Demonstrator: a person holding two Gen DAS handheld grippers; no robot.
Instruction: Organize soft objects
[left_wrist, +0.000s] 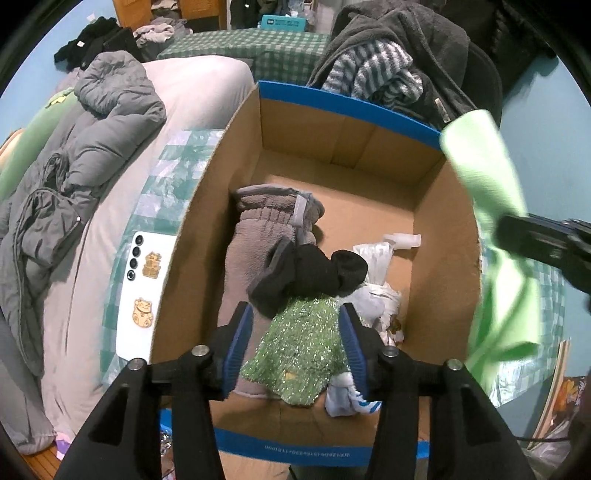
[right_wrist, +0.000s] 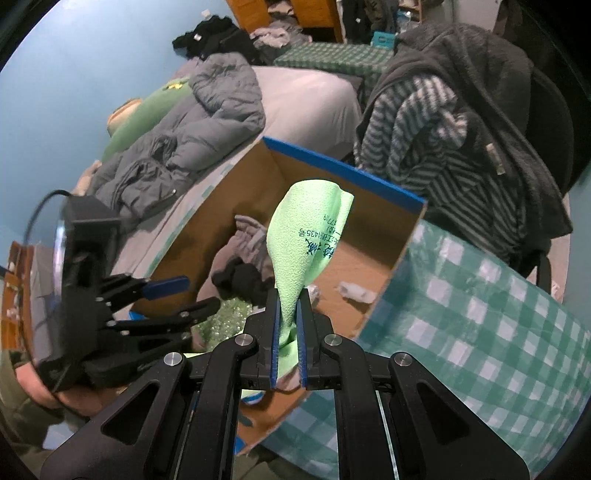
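Cluttered bedroom, checked tablecloth (right_wrist: 480, 314) under an open cardboard box (left_wrist: 373, 122). Left gripper (left_wrist: 295, 325): jaws apart over a sparkly green cloth (left_wrist: 299, 350) lying in the box beside a black sock (left_wrist: 314, 275) and grey fleece (left_wrist: 258, 229). Right gripper (right_wrist: 289, 310): clenched on a light green cloth (right_wrist: 306, 229), held above the box's near rim.

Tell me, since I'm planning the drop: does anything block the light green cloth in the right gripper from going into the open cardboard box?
Nothing visible does. The right gripper holds the light green cloth over the open cardboard box. The far half of the box floor is bare; the left gripper hangs at the near end.
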